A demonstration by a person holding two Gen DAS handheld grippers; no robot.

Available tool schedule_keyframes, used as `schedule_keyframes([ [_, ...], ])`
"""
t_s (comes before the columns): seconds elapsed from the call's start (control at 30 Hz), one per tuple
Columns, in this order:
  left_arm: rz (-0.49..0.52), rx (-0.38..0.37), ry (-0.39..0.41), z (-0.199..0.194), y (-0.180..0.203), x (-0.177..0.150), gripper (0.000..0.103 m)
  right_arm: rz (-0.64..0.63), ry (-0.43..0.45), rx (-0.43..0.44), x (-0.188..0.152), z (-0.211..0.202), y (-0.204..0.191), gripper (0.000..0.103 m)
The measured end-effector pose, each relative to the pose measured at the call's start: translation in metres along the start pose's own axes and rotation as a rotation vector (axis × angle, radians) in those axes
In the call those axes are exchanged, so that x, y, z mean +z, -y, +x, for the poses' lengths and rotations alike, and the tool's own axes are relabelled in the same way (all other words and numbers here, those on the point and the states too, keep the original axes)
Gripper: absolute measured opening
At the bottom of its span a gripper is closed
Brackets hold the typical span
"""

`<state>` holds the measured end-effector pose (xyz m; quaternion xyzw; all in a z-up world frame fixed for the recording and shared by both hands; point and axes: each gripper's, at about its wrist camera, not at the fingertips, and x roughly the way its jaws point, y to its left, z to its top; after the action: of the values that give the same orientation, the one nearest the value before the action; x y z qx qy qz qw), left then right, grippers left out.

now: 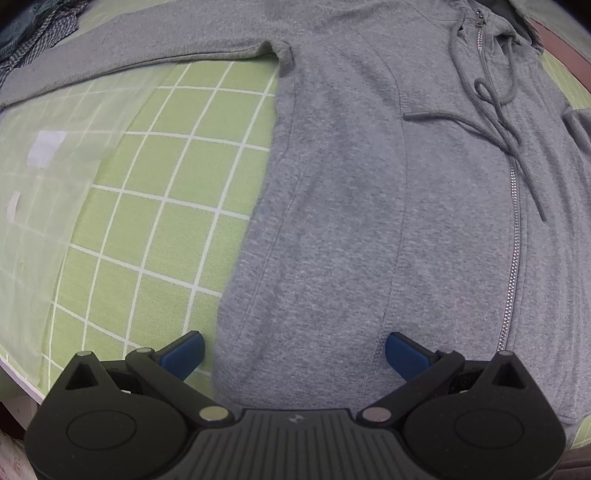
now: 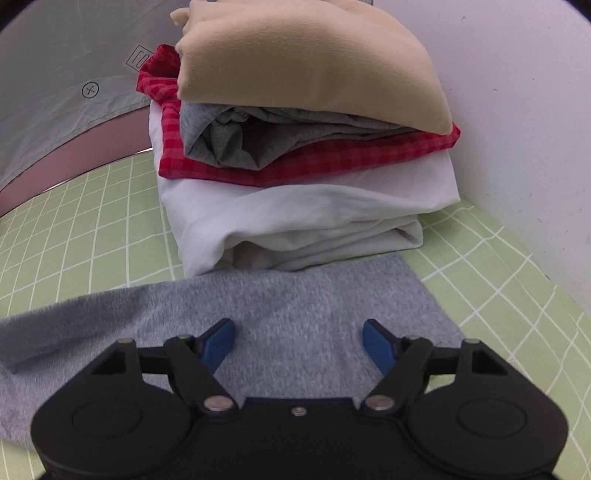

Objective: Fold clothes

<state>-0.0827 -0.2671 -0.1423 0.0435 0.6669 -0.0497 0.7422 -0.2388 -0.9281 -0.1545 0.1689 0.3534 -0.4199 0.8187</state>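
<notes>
A grey zip hoodie (image 1: pixel 369 184) lies flat on the green checked sheet (image 1: pixel 155 192), zipper (image 1: pixel 513 236) closed and drawstrings loose near the collar. One sleeve (image 1: pixel 147 48) stretches out to the left at the top. My left gripper (image 1: pixel 295 354) hovers open over the hoodie's left side edge near the hem, nothing between its blue fingers (image 1: pixel 184 352). In the right wrist view the other grey sleeve (image 2: pixel 258 306) lies across the sheet. My right gripper (image 2: pixel 299 345) stands open just above that sleeve's end, holding nothing.
A stack of folded clothes (image 2: pixel 303 147) sits just beyond the sleeve: beige on top, grey, red checked, white below. A white wall (image 2: pixel 535 110) is on the right. Dark checked garments (image 1: pixel 33 33) lie at the far left corner. The bed edge (image 1: pixel 22 384) runs near left.
</notes>
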Motion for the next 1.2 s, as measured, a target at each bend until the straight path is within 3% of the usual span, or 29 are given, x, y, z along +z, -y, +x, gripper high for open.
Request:
schedule_keyframes([
  [0.03, -0.001, 0.0, -0.005, 0.0, 0.0, 0.001, 0.103, -0.009, -0.004, -0.007, -0.001, -0.002, 0.002, 0.068],
  [0.1, -0.001, 0.0, -0.01, 0.0, 0.0, 0.002, 0.103, -0.028, -0.014, -0.024, -0.002, -0.006, 0.005, 0.029],
  [0.17, 0.002, 0.0, -0.014, -0.001, 0.0, 0.003, 0.103, -0.046, -0.024, -0.04, -0.004, -0.009, 0.008, 0.009],
  [0.3, 0.008, -0.001, -0.012, -0.003, 0.0, 0.004, 0.103, -0.084, -0.043, -0.072, -0.007, -0.017, 0.014, 0.006],
  [0.4, 0.009, -0.001, 0.001, -0.004, 0.0, 0.003, 0.103, -0.089, -0.06, -0.206, -0.02, -0.027, 0.027, 0.006],
  [0.53, 0.011, 0.0, 0.016, -0.006, 0.0, 0.002, 0.103, -0.034, -0.075, -0.257, -0.035, -0.033, 0.054, 0.009],
  [0.63, 0.013, -0.001, 0.025, -0.008, 0.0, -0.002, 0.103, -0.068, -0.085, -0.291, -0.037, -0.034, 0.053, 0.015],
  [0.7, 0.012, 0.0, 0.034, -0.009, 0.001, -0.007, 0.103, 0.022, -0.07, -0.277, -0.037, -0.037, 0.062, 0.038],
  [0.8, 0.01, 0.0, 0.044, -0.011, 0.002, -0.011, 0.103, 0.206, -0.004, -0.243, -0.036, -0.05, 0.081, 0.055],
  [0.9, 0.009, 0.0, 0.045, -0.012, 0.002, -0.01, 0.103, 0.278, 0.023, -0.264, -0.033, -0.05, 0.095, 0.062],
  [1.0, 0.01, 0.0, 0.037, -0.013, 0.003, -0.008, 0.103, 0.262, 0.001, -0.31, -0.031, -0.038, 0.106, 0.064],
  [1.1, 0.008, 0.0, 0.032, -0.014, 0.003, -0.006, 0.103, 0.262, -0.033, -0.337, -0.032, -0.024, 0.121, 0.078],
  [1.2, 0.003, 0.001, 0.029, -0.016, 0.003, -0.005, 0.103, 0.314, -0.049, -0.281, -0.034, -0.02, 0.134, 0.076],
])
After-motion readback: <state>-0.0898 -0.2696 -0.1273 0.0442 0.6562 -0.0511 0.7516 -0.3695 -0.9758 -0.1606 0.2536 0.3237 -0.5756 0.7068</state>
